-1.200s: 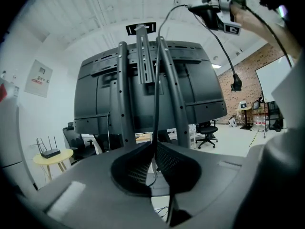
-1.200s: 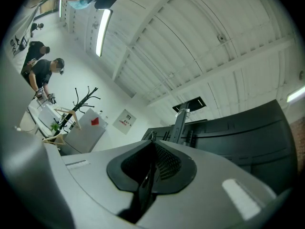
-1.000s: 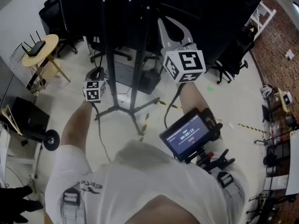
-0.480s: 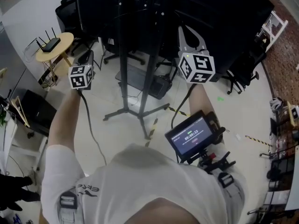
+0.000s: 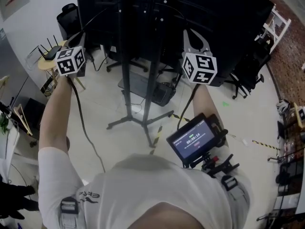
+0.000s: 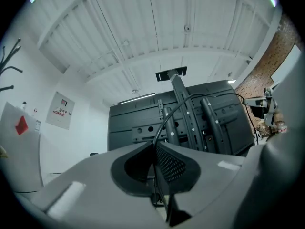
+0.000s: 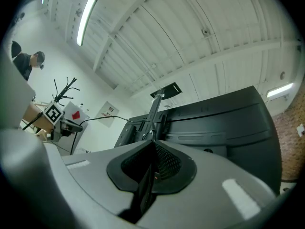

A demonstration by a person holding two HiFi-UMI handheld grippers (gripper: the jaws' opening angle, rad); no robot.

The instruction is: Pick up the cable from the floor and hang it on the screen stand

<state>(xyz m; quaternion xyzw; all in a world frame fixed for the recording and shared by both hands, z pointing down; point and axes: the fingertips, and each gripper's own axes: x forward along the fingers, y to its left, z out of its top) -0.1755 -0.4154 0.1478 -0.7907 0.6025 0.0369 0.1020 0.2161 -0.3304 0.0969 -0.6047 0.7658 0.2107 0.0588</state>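
A thin black cable (image 6: 167, 117) is pinched in my left gripper (image 6: 154, 146), which is shut on it. From the jaw tips it arcs up toward the back of the screen stand (image 6: 188, 113). In the head view the left gripper (image 5: 76, 42) is raised at the left of the stand's pole (image 5: 125, 56). The cable (image 5: 82, 120) trails down past the forearm. My right gripper (image 5: 193, 38) is held close to the dark screen back (image 5: 224, 18), right of the pole. Its jaws meet at the tips (image 7: 153, 143) with nothing seen between them. The right gripper view also shows the left gripper (image 7: 57, 116).
The stand's splayed legs (image 5: 143, 120) rest on the pale floor by a black box (image 5: 162, 92) and striped tape (image 5: 157, 132). A round yellow table (image 5: 45, 61) with a router stands at the left. Office chairs (image 5: 248, 70) stand at the right. A small monitor (image 5: 195, 138) hangs on the person's chest.
My left gripper has risen with the cable from low near the stand's legs to beside the screen. The right gripper has shifted slightly and stays near the screen back.
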